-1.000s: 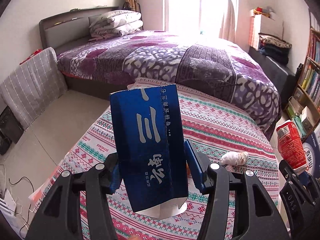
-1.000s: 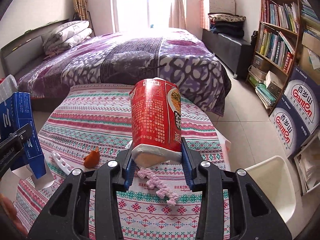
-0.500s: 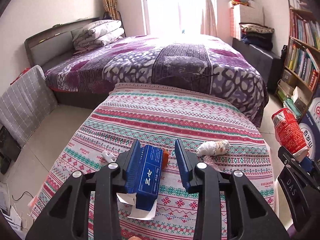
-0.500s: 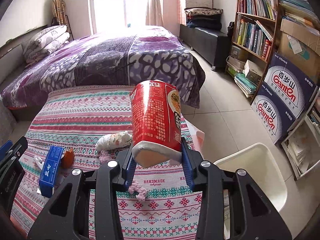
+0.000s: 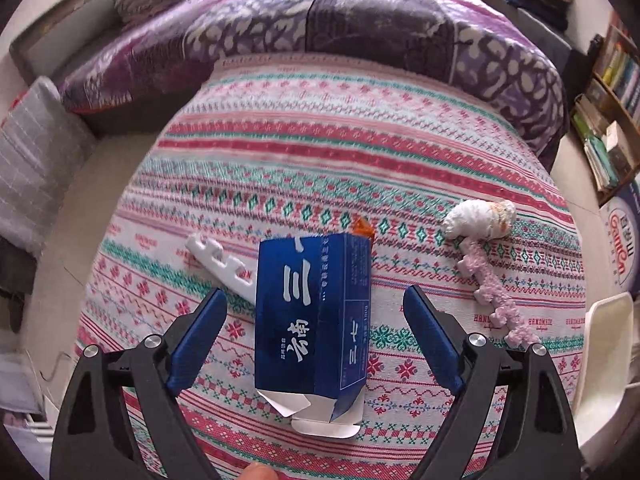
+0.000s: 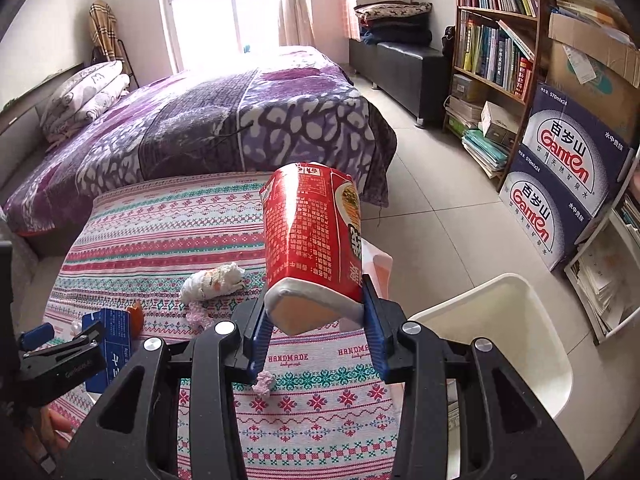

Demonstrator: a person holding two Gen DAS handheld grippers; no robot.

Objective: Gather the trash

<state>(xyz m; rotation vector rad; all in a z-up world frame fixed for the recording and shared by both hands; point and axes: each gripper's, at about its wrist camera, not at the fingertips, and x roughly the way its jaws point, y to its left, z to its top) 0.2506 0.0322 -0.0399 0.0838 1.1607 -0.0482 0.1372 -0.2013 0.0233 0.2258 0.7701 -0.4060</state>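
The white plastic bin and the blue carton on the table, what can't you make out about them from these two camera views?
- White plastic bin: right wrist view, its bottom and contents are hidden by its own wall and the right hand-held gripper; left wrist view shows only a sliver at the edge.
- Blue cardboard carton: its contents are hidden in both views; the open left hand-held gripper straddles it.
- Small orange scrap: mostly hidden behind the carton.

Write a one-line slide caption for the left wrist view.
Open left gripper poised around a blue carton lying on the patterned tablecloth, with a white wad and pink strip nearby.
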